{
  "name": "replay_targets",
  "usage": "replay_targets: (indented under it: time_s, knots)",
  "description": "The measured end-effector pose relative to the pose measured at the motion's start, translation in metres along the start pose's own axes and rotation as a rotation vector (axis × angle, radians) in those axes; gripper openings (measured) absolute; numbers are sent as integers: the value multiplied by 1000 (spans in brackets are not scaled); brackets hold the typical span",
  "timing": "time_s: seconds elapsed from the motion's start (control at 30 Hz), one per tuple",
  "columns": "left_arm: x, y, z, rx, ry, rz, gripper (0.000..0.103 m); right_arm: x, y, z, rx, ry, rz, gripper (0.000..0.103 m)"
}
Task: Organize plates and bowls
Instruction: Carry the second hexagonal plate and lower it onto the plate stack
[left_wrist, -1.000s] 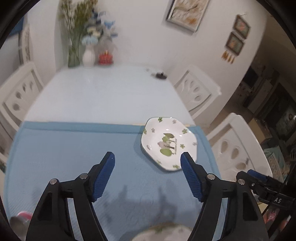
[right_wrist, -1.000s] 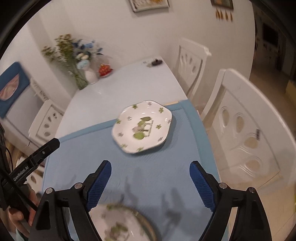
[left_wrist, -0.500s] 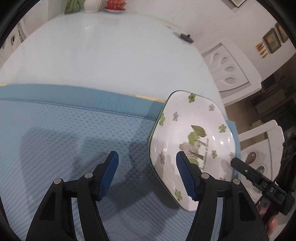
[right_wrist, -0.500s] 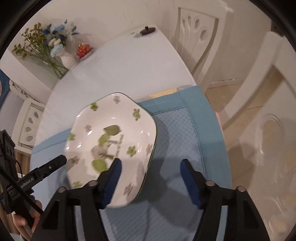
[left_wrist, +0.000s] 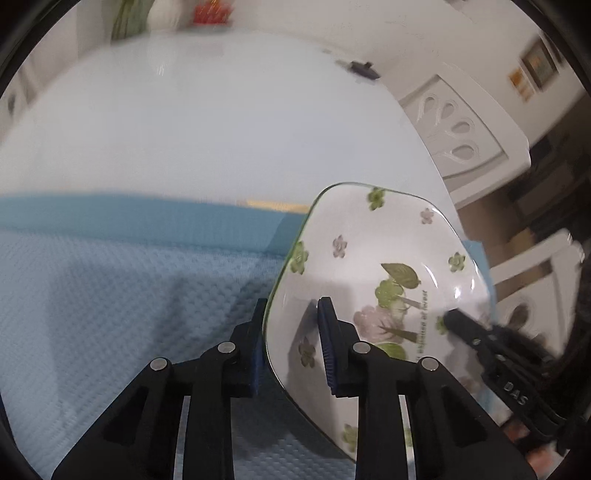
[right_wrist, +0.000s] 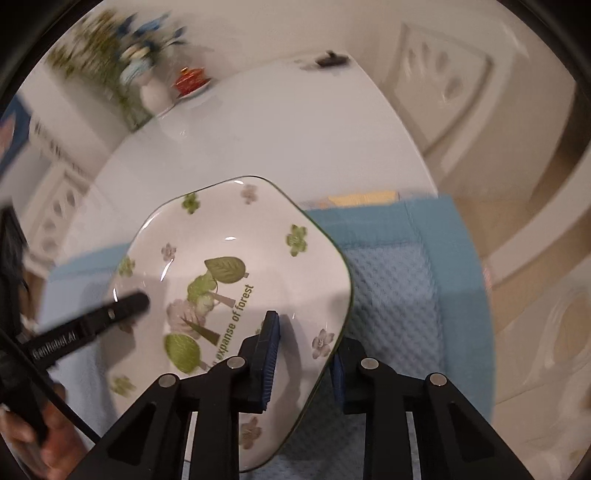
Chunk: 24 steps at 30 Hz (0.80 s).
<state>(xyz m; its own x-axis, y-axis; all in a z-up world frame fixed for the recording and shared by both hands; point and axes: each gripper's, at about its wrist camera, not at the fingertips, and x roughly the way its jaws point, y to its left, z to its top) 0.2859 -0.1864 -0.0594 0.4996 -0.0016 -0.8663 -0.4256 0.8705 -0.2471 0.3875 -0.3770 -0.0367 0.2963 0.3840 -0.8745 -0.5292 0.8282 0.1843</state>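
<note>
On the blue quilted mat (left_wrist: 110, 295), both grippers are now clamping the forest-print plate (left_wrist: 376, 266): the left gripper (left_wrist: 291, 347) and right gripper (right_wrist: 303, 354), wide a second ago, have just been closing onto opposite rims, readying a two-handed lift.
</note>
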Motion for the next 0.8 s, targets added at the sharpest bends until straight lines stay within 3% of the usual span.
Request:
replay_targets:
  time_s: [0.17, 0.47, 0.8]
  knots:
    - [-23, -10, -13, 127, -52, 25, 22, -23, 16, -10, -126, -54, -66, 25]
    - [-66, -6, -38, 182, -80, -21, 21, -51, 25, -31, -139, -54, -29, 25]
    - [-164, -16, -76, 217, -179, -75, 21, -153, 60, -70, -176, -138, -46, 25]
